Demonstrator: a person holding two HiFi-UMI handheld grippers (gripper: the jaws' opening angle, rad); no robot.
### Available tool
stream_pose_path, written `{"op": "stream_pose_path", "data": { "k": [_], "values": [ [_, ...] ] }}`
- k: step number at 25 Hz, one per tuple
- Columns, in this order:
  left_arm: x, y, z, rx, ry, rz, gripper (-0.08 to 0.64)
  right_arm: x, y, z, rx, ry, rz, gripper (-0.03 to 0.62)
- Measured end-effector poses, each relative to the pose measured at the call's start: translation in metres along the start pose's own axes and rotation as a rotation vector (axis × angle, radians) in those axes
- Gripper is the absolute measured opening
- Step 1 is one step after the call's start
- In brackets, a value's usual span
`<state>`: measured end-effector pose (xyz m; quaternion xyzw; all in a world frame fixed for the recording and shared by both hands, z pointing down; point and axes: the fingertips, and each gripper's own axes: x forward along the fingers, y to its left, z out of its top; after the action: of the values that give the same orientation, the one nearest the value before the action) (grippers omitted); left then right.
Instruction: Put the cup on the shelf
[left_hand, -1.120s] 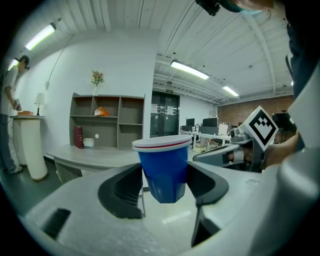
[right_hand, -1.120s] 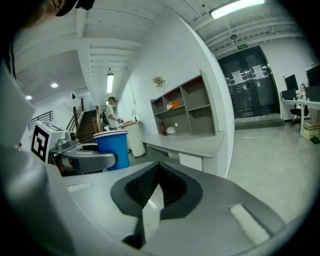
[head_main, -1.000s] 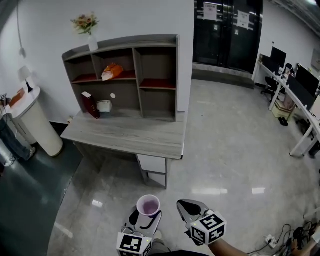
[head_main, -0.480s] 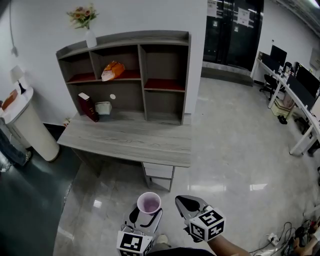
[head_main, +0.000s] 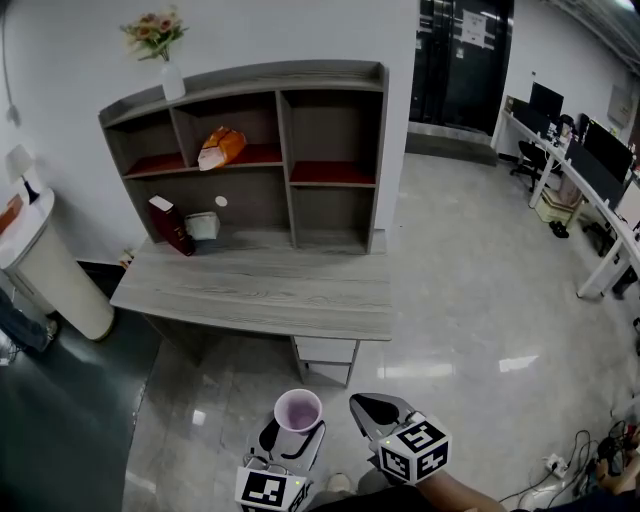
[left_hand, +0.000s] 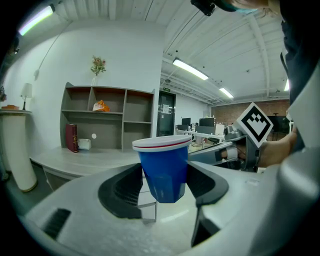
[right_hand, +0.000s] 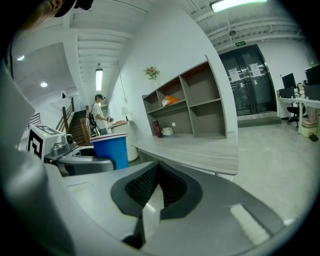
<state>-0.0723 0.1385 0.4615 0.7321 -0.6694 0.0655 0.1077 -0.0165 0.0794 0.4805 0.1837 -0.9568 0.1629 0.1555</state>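
Cup (left_hand: 162, 170) blue, white rim, red stripe, upright, pinched by left gripper (left_hand: 163, 186) fingers (left_hand: 124, 186); right gripper (right_hand: 156, 184) fingers pressed together.

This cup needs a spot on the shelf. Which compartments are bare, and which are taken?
Bare: the upper right compartment, the lower right compartment and the top-left compartment. Taken: top-middle by the orange bag; bottom-left by the red book and white box.

Desk (head_main: 250, 290) and shelf (head_main: 283, 150) nearer, further right.
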Motion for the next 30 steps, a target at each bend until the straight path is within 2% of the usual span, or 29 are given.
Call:
{"op": "stream_pose_path", "data": {
  "k": [9,14,23,30],
  "values": [
    [0.015,0.019,0.002,-0.017,-0.007,-0.012,0.264,0.021,-0.009,0.006,-0.018,0.029,-0.017,0.000],
    [0.029,0.039,0.004,-0.032,-0.008,0.022,0.264,0.045,-0.020,0.022,-0.025,0.014,0.007,0.000],
    [0.086,0.068,0.035,-0.005,-0.009,0.027,0.264,0.088,-0.053,0.067,-0.056,0.000,0.045,0.000],
    [0.131,0.088,0.052,-0.006,0.004,0.036,0.264,0.114,-0.092,0.091,-0.043,0.002,0.047,0.000]
  ]
}}
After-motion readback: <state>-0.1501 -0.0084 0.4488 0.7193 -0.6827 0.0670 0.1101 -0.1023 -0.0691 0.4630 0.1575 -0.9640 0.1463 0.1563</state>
